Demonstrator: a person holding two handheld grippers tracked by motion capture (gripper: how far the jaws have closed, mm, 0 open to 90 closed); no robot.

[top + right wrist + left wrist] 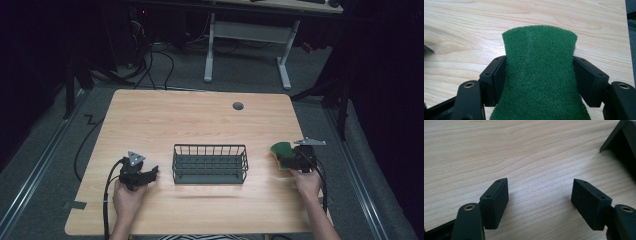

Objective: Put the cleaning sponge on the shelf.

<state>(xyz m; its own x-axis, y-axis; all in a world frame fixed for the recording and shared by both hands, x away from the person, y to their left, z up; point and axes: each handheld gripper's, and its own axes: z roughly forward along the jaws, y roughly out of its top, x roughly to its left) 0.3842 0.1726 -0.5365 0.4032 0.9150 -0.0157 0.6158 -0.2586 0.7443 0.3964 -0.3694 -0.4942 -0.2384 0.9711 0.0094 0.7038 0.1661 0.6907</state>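
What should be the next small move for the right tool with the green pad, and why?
Probably carry the green scouring pad leftward over the wire basket. The right tool is shut on the pad, pinching it so its sides bow inward, and the basket stands empty just beside it. The left tool is open over bare table.

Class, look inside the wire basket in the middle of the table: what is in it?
Nothing that I can see: through the wire basket only its own grid floor shows. The green scouring pad is outside it, pinched in the right claw.
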